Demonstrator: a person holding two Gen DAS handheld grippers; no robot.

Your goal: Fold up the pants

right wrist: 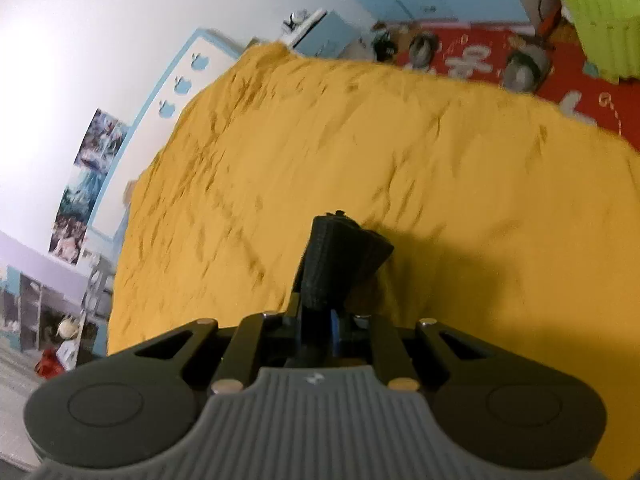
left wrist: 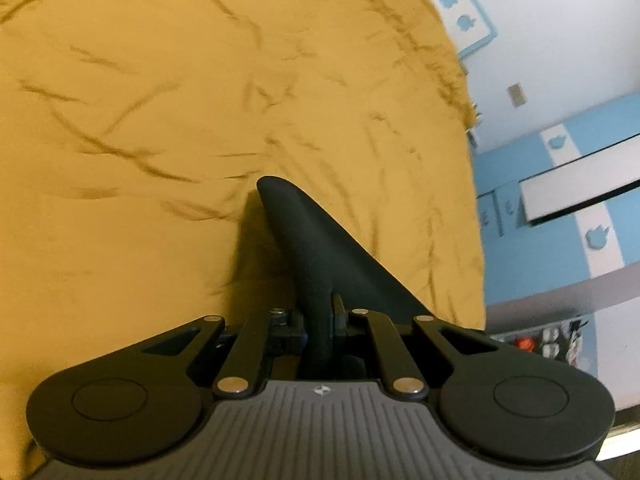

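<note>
The pants are dark, nearly black. In the left wrist view a smooth fold of the pants [left wrist: 320,248] rises from between the fingers and slopes down to the right. My left gripper [left wrist: 320,320] is shut on that fabric, above the yellow bedsheet [left wrist: 160,120]. In the right wrist view a ribbed edge of the pants [right wrist: 340,256], like a waistband, sticks up from the fingers. My right gripper [right wrist: 324,320] is shut on it, above the same sheet [right wrist: 440,160]. The rest of the pants is hidden below the grippers.
The wrinkled yellow sheet covers a wide bed. A white and blue wall [left wrist: 560,60] runs along one side. A red floor mat [right wrist: 500,52] with shoes and a green basket [right wrist: 608,20] lie beyond the far edge. Shelves [right wrist: 36,304] stand at the left.
</note>
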